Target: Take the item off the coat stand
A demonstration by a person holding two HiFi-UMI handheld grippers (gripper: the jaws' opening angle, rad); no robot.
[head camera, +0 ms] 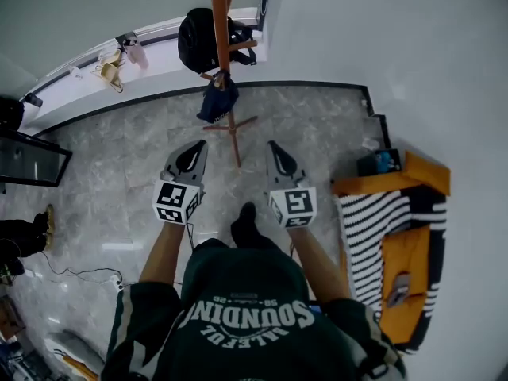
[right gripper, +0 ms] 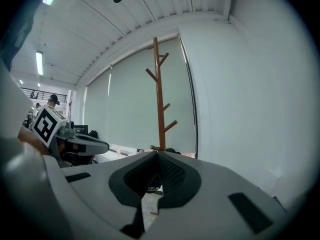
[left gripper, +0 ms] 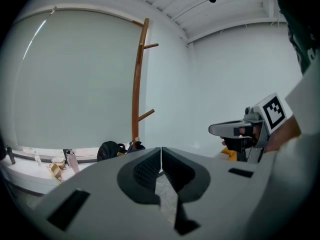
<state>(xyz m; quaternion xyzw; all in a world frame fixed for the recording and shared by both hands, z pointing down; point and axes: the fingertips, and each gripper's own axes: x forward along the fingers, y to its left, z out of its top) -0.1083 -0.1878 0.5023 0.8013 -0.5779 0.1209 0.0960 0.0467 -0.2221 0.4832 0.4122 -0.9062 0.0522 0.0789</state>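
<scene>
Straight ahead of the person, at the far edge of the marble floor (head camera: 111,173), stands the wooden coat stand (head camera: 220,14). The head view shows what hangs on it: a black backpack (head camera: 200,40) against the pole's left side, and a dark blue item (head camera: 217,100) lower down, just above the splayed feet. The same view shows a white window ledge (head camera: 71,94) running off to the left with small things on it, and a striped cloth (head camera: 373,221) over an orange seat (head camera: 409,256) at the right.

Both tools are held out near the person, well apart from the stand. The left tool (left gripper: 161,150) has its jaws pressed together with nothing between them. The right tool (right gripper: 155,155) also has its jaw tips meeting and holds nothing.

From the left gripper view the backpack and the blue item peep over the tool's body beside the pole, and two bare pegs stick out higher up. The right gripper view shows the whole top of the stand with its bare upper pegs, which the head view cuts off. It hides the hanging things almost entirely behind the tool.
</scene>
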